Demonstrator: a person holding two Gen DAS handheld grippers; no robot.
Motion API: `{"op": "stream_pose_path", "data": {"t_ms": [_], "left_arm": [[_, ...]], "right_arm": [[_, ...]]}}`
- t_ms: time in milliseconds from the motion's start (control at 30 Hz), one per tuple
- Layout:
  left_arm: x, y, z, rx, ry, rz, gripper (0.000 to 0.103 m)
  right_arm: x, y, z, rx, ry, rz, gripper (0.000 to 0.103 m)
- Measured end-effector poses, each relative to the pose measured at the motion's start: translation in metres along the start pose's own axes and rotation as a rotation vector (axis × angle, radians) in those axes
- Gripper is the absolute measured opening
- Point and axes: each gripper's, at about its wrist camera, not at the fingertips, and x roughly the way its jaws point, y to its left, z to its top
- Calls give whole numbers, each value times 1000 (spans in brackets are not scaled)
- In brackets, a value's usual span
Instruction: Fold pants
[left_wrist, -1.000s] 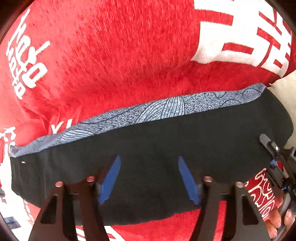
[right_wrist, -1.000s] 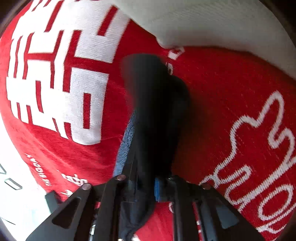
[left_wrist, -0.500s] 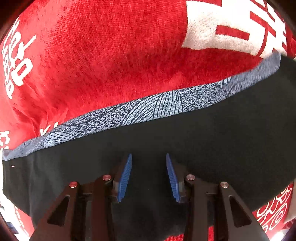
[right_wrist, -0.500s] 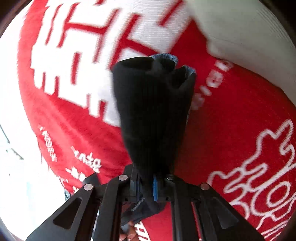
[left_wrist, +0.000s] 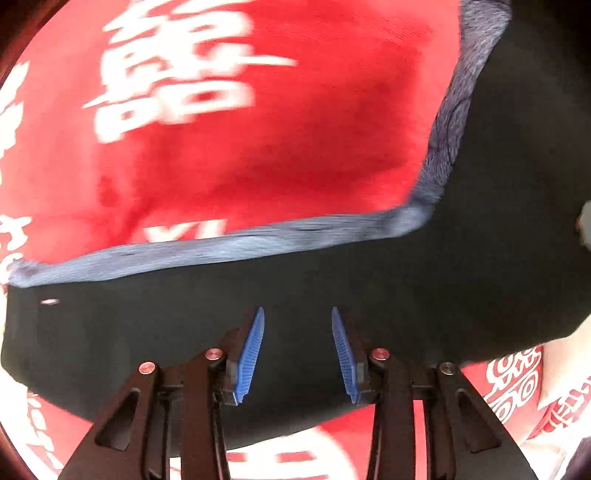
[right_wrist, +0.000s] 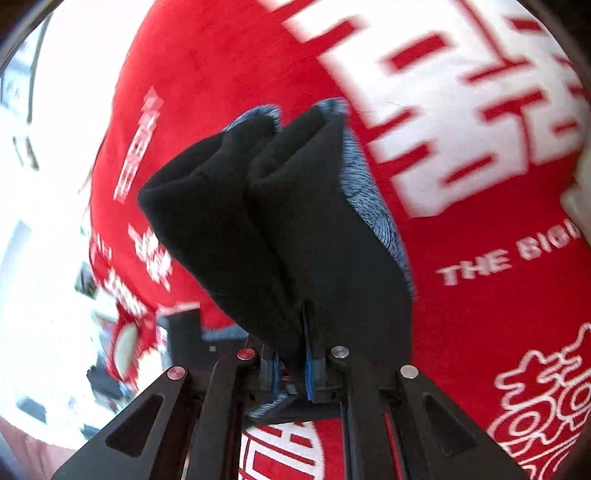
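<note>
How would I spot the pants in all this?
Find the big red cloth with white lettering that covers the surface. On it lie the pants: plain black, the only dark fabric there, edged with a grey-blue patterned band.

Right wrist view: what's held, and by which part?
The right hand-held gripper is shut on the black pants, pinching a bunched, folded end of the fabric.

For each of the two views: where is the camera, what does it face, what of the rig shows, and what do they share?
Left wrist: on the left gripper, looking steeply down at the black pants with grey patterned trim; jaws open.
Right wrist: on the right gripper, shut on bunched pants.
Shared: the pants and the red blanket with white print.
</note>
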Motion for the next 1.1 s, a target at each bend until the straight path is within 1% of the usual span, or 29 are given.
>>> {"op": "stream_pose_path", "data": {"t_ms": [33, 67, 100, 133, 167, 200, 233, 300, 367, 433, 467, 500, 533, 600, 633, 667, 700, 733, 767, 867, 967, 1000, 1067, 1100], "left_arm": [[-7, 26, -4, -21, -2, 12, 40], [-11, 41, -4, -35, 0, 23, 40], [-15, 65, -9, -55, 5, 38, 41], [-16, 88, -14, -78, 13, 55, 46], [-19, 102, -20, -98, 17, 68, 51], [-19, 119, -25, -118, 22, 82, 54], [-19, 140, -31, -139, 27, 102, 60], [-20, 170, -40, -168, 30, 128, 62], [-18, 197, -51, -193, 46, 136, 62], [-16, 212, -59, -209, 60, 131, 62], [-15, 219, -62, -217, 66, 123, 62], [-15, 223, -64, -222, 68, 114, 62], [-11, 225, -65, -225, 68, 104, 62], [-20, 223, -63, -236, 62, 67, 62], [-25, 222, -63, -237, 60, 44, 63], [-28, 219, -59, -233, 58, 29, 78], [-32, 216, -56, -227, 46, 14, 86], [-39, 209, -53, -212, 17, -16, 89], [-38, 209, -48, -193, 10, -41, 89], [-37, 184, -35, -126, 3, -103, 89], [-17, 163, -24, -87, 37, -149, 89], [-8, 158, -21, -82, 50, -161, 89], [1, 148, -18, -73, 66, -165, 88], [4, 145, -17, -68, 69, -171, 85]], "right_arm": [[13, 13, -3, -27, 20, -12, 11], [28, 28, -9, -59, 47, -28, 11], [44, 39, -13, -87, 72, -44, 11], [64, 52, -21, -132, 102, -68, 11], [85, 65, -32, -182, 137, -101, 11], [106, 74, -45, -223, 174, -136, 11], [124, 82, -56, -250, 205, -159, 11], [164, 90, -83, -311, 281, -223, 11], [190, 95, -105, -370, 328, -285, 12], [204, 100, -121, -440, 338, -351, 14], [205, 103, -126, -476, 328, -374, 18], [204, 105, -129, -505, 320, -397, 19], [205, 110, -132, -541, 324, -423, 19], [200, 116, -143, -606, 355, -434, 39], [197, 125, -147, -622, 367, -426, 43], [190, 126, -147, -623, 376, -409, 51], [179, 127, -146, -615, 369, -397, 54], [173, 131, -143, -605, 359, -389, 54], [163, 132, -140, -588, 346, -387, 54], [136, 119, -132, -484, 324, -393, 56], [125, 106, -128, -396, 327, -402, 56], [120, 102, -129, -383, 326, -408, 56], [122, 107, -130, -370, 328, -416, 56], [120, 105, -130, -360, 328, -416, 56]]}}
